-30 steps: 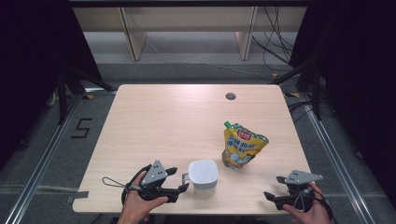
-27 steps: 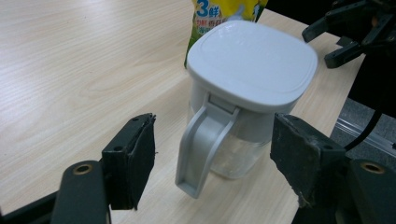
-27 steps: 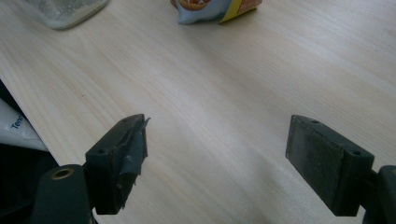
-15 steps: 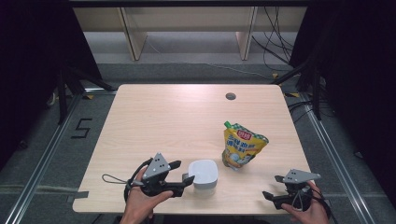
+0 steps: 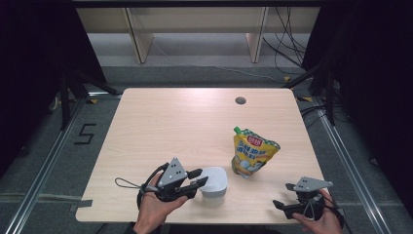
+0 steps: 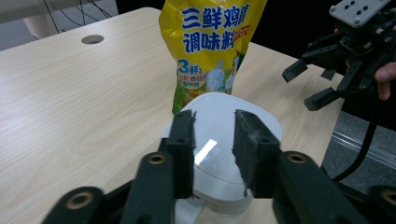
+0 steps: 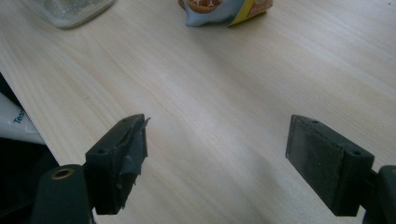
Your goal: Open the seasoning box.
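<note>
A squat clear container with a white lid [image 5: 216, 180] [image 6: 215, 105] stands near the table's front edge. My left gripper [image 5: 200, 177] [image 6: 214, 119] reaches over its left rim. Its jaws have just been closing and now stand narrowly apart above the lid, with nothing pressed between the pads. A yellow seasoning pouch [image 5: 253, 152] [image 6: 210, 46] stands just behind the container. My right gripper [image 5: 282, 195] [image 7: 217, 123] [image 6: 306, 86] is open wide over bare wood at the front right. In its view the container [image 7: 70, 11] and the pouch [image 7: 219, 9] lie far off.
The wooden table [image 5: 170, 122] has a round cable hole [image 5: 240, 101] near its back edge. The right gripper sits close to the table's front right corner. Cables and shelf legs lie on the floor behind the table.
The left gripper's jaws have narrowed from wide apart, and the hand has lifted slightly toward the container. The right gripper, the container and the pouch have not moved.
</note>
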Demonstrator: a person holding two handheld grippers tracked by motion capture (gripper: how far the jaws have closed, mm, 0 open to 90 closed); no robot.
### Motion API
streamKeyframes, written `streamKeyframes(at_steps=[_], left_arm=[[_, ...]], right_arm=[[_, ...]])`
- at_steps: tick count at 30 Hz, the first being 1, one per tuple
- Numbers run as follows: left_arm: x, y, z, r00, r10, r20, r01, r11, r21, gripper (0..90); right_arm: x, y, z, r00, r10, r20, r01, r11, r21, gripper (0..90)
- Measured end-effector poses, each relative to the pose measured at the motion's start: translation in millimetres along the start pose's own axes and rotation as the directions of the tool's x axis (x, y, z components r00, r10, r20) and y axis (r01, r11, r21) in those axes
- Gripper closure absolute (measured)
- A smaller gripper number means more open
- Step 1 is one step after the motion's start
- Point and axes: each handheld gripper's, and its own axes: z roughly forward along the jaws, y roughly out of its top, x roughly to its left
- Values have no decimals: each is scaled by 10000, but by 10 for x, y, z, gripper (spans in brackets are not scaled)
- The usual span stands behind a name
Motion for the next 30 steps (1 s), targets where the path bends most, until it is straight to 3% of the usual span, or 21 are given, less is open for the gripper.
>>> streamKeyframes(at_steps=[4, 5, 8, 11, 17, 20, 23, 30], left_arm=[[23, -39, 21, 9999, 78, -70, -78, 10000, 26, 796], [23, -56, 27, 9999, -66, -89, 65, 10000, -39, 813], [48, -82, 21, 9997, -99, -215, 99, 10000, -6, 856], [76, -97, 28, 9998, -137, -159, 136, 9999, -55, 884], [61, -133, 57, 9997, -51, -233, 55, 9998, 175, 890], [54, -146, 59, 9994, -256, -242, 258, 9996, 78, 890], [76, -159, 44, 9997, -59, -253, 59, 10000, 17, 891], [79, -182, 39, 9994, -264, -229, 261, 9995, -163, 891]], right_arm=[[-1, -4, -3, 10000, -28, 6, 28, 10000, -19, 217], [23, -3, -5, 9997, 249, -44, -249, 9997, 48, 217], [3, 5, 12, 9999, -82, -71, 82, 10000, -21, 217], [4, 6, 11, 10000, -48, -59, 48, 10000, -16, 217], [4, 4, 2, 10000, 38, -77, -39, 10000, -14, 217], [-1, 7, 8, 9999, -93, -87, 93, 9999, -44, 217], [-5, 3, 14, 9999, -137, -85, 137, 9999, -62, 217], [1, 9, 12, 9999, -77, -100, 77, 10000, -19, 224]])
